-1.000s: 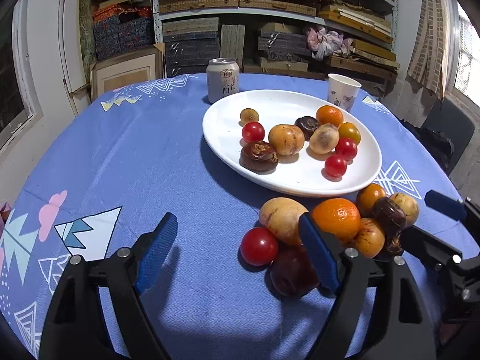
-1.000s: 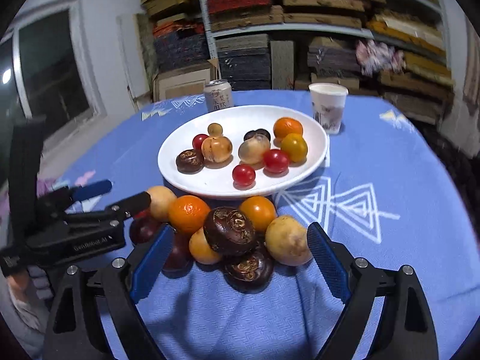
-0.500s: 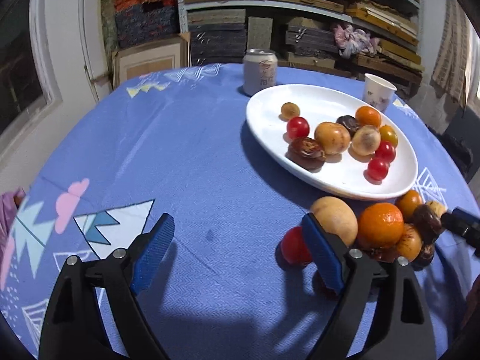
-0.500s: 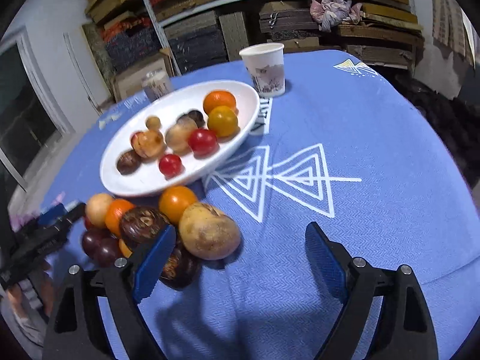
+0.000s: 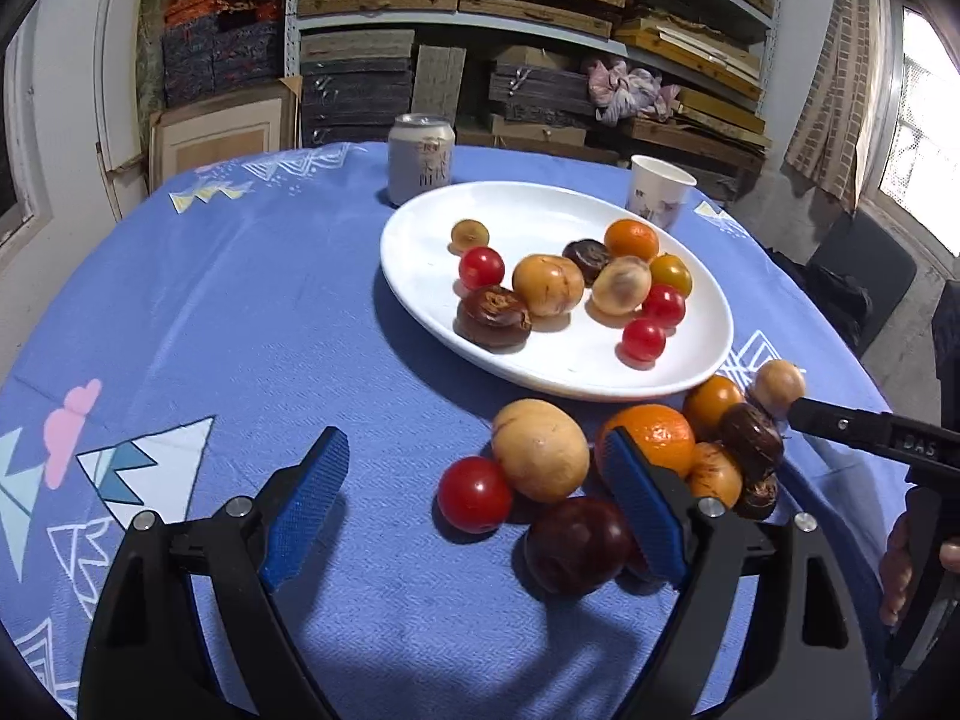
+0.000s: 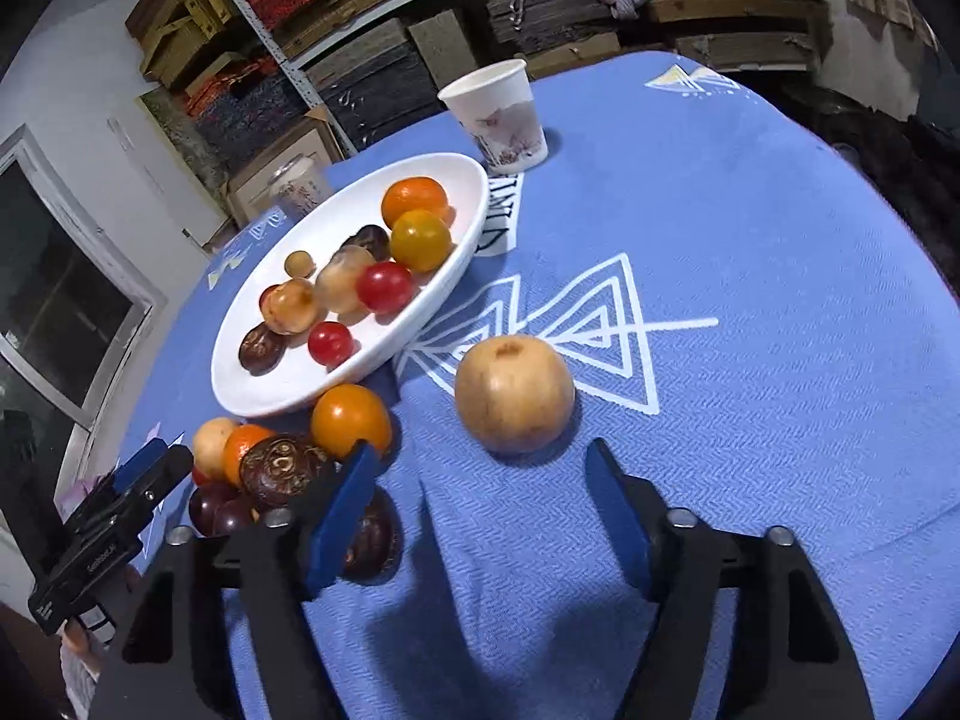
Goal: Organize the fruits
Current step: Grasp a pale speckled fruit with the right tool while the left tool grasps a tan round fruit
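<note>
The right gripper has been narrowing, nothing between its spread jaws; the round tan fruit now lies apart from the pile beside the white oval plate's near edge. Left gripper gapes empty. Ten fruits sit plated.

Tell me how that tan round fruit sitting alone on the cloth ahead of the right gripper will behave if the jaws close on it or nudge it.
The tan round fruit is near-spherical and sits free on the tablecloth, so a nudge would probably roll it. Its skin looks smooth and firm, so it may slip from an off-centre pinch. The right gripper has just been closing, with nothing between its jaws.
</note>
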Demonstrator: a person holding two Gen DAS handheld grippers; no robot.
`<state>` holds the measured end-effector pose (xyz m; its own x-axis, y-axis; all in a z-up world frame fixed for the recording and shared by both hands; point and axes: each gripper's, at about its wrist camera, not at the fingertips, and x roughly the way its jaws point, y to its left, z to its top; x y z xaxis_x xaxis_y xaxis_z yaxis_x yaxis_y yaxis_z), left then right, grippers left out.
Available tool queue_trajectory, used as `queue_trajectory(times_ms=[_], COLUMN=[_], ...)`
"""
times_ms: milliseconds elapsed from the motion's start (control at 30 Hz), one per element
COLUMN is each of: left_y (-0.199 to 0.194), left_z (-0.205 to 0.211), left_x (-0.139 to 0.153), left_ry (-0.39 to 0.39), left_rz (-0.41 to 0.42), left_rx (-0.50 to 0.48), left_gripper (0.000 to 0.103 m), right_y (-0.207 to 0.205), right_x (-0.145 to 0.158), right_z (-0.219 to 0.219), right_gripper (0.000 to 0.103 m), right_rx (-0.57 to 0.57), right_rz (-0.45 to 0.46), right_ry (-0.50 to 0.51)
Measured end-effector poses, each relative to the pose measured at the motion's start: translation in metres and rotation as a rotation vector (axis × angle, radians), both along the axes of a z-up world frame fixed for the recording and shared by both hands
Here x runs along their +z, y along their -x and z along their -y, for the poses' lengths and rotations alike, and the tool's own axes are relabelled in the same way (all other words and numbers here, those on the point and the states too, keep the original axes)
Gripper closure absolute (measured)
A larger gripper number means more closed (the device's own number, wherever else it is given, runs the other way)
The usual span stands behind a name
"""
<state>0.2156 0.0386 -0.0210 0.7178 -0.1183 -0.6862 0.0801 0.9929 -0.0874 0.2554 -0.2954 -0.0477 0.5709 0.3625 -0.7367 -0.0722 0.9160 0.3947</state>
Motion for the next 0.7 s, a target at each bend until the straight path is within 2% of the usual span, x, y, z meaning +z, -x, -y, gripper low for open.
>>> queue_trajectory(times_ms=[67, 133, 200, 333, 433, 567, 700], left_y=[-0.003, -0.004, -0.004, 0.001, 0.003, -0.003, -0.014], left_z=[-0.003, -0.008, -0.009, 0.005, 0.014, 0.017, 0.016], left_x=[-0.004, -0.006, -0.005, -0.003, -0.003, -0.008, -0.012], left_ry=[0.004, 0.040, 0.058, -0.010, -0.064, -0.047, -0.011], left_rz=[-0.021, -0.034, -0.026, 0.024, 0.058, 0.019, -0.015], left_rx=[0.017, 0.019, 0.008, -0.029, -0.053, -0.092, -0.110], left_gripper=[0.018, 0.019, 0.019, 0.020, 0.027, 0.045, 0.048], right_y=[-0.003, -0.003, -0.002, -0.002, 0.001, 0.002, -0.001], right_x=[-0.003, -0.002, 0.003, -0.003, -0.002, -0.001, -0.004], right_z=[0.000, -0.003, -0.010, -0.022, -0.029, -0.025, -0.019], right_gripper=[0.049, 0.049, 0.049, 0.049, 0.049, 0.049, 0.048], right_rx=[-0.014, -0.019, -0.017, 0.016, 0.014, 0.008, 0.003], right_rz=[-0.003, 0.019, 0.062, 0.053, 0.089, 0.099, 0.079], right_ry=[0.025, 0.064, 0.146, 0.237, 0.307, 0.282, 0.231])
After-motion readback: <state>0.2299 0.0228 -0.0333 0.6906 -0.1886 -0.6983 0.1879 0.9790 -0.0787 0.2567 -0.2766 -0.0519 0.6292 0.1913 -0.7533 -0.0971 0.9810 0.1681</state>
